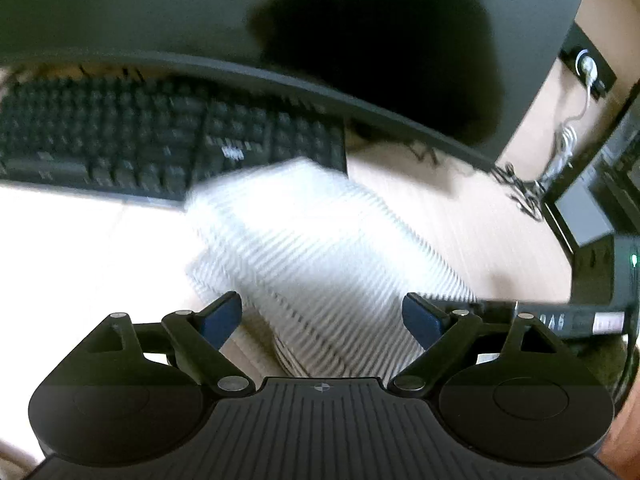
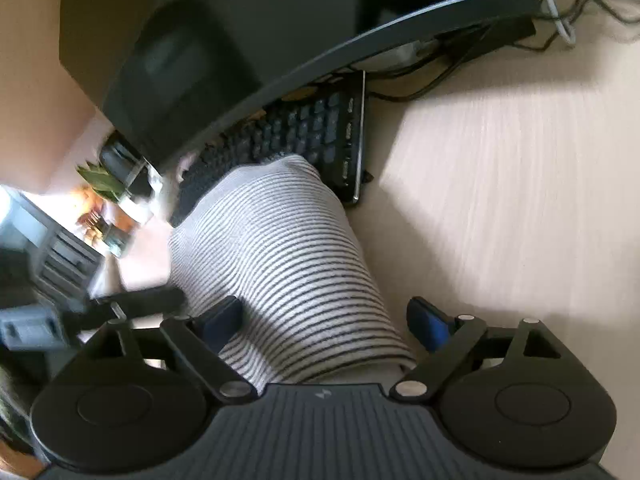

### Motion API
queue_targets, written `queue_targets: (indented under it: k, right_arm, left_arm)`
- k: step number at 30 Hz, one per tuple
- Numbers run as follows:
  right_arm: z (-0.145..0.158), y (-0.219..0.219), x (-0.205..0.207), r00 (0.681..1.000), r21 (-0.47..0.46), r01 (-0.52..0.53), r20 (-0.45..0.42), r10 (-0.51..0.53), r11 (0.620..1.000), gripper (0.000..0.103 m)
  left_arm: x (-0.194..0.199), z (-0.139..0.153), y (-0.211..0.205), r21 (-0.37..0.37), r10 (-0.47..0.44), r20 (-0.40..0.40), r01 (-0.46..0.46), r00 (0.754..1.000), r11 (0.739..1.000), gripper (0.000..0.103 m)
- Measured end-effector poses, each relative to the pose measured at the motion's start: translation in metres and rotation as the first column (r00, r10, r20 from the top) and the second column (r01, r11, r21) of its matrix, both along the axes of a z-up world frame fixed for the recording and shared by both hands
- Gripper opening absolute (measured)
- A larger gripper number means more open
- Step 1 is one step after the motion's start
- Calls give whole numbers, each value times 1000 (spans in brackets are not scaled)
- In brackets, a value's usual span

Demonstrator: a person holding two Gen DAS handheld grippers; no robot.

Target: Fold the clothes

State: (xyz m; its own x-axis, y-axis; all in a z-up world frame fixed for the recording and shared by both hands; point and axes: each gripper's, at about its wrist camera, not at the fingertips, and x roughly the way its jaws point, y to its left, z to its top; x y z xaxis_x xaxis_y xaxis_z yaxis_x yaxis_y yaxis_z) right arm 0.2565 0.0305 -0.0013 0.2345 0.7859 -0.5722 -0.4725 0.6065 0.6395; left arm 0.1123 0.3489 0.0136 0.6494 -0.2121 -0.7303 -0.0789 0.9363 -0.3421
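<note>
Folded white garment with thin dark stripes point(image 1: 320, 252) lies on the pale wood-grain desk point(image 1: 480, 208), far end overlapping the front edge of the black full-size keyboard point(image 1: 120, 140). Left gripper point(image 1: 322, 316): jaws spread wide, blue pads either side of the garment's near end, nothing clamped. Right gripper point(image 2: 326, 320): also spread wide, left blue pad point(image 2: 222, 320) over the striped cloth, right pad over bare desk. Large dark monitor point(image 1: 200, 12) sits behind the keyboard, screen off. White and black cables point(image 1: 556, 160) lie at the desk's right. Black bar point(image 1: 568, 318) beside the left gripper carries pale lettering, too blurred to read. Keyboard legends unreadable.
</note>
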Motion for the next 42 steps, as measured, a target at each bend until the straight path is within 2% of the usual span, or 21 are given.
queue_targets:
  k: [2,3,5,9,11,13,16,19,21,22,25,27,29,30,33,35,38,39,40,41,42]
  right_arm:
    - [0,5,-3,1000,10,-27,10,27,1000,73]
    - [5,7,-6,999,4,-37,28,37,999,62]
    - [21,4,-12,995,-8,-44,85,45,999,53]
    - [41,-8,-17,984,-5,-23,179,23,1000,51]
    - [45,-8,-19,975,-52,-12,220,23,999,52]
    - [46,5,-34,949,-178,-11,307,66,984,55]
    - [42,23,-64,895,-332,14,424,136,943,59]
    - [39,30,-89,871,-356,44,471,138,933,61]
    - [41,36,-97,862,-370,50,485,146,928,62]
    - [43,39,-99,852,-382,44,497,165,923,62]
    - [59,39,-105,814,-390,46,548,192,920,63]
    - [77,35,-115,780,-353,37,595,194,935,63]
    - [88,38,-125,758,-329,-20,610,229,944,64]
    - [89,44,-127,759,-335,-58,598,260,941,65]
    - [55,69,-122,814,-428,-150,459,357,891,70]
    - [38,72,-127,780,-432,-147,502,373,890,73]
    - [52,63,-124,813,-377,-163,472,341,912,74]
    - [57,56,-122,829,-340,-170,458,321,925,82]
    - [63,47,-120,848,-302,-165,442,291,939,88]
    - [68,39,-119,863,-270,-149,435,258,951,100]
    - [72,31,-119,868,-242,-126,442,225,962,103]
  left_arm:
    - [1,-8,-3,-38,-18,-13,18,1000,999,85]
    - [1,-9,-5,-46,-23,-7,22,1000,999,88]
    - [2,-7,-6,-61,-32,20,33,999,998,88]
    - [12,-4,-7,-115,-58,74,66,996,991,87]
    - [17,-7,-8,-112,-59,69,67,996,991,86]
    - [16,-5,-1,-94,-31,48,35,998,995,79]
    - [1,21,27,-89,75,123,-64,990,994,79]
    - [-6,51,43,-95,142,224,-123,964,988,79]
    - [-1,61,39,-100,105,267,-81,958,992,77]
    - [3,59,34,-106,75,265,-49,961,993,77]
    - [21,28,19,-77,29,163,-16,986,997,73]
    - [30,4,15,-47,52,84,-49,995,998,74]
    - [31,-10,19,-70,85,73,-80,994,994,78]
    - [32,-11,19,-79,93,73,-87,993,993,78]
    - [34,-10,16,-70,105,72,-100,992,992,79]
    - [31,-11,14,-46,128,85,-124,988,991,81]
    - [14,-6,17,-70,219,114,-212,969,975,81]
    - [5,-1,14,-67,259,123,-252,958,965,91]
    - [-6,5,8,-56,296,138,-291,945,955,95]
    - [-20,11,1,-41,325,163,-322,932,946,96]
    - [-33,17,-6,-27,349,189,-350,918,936,99]
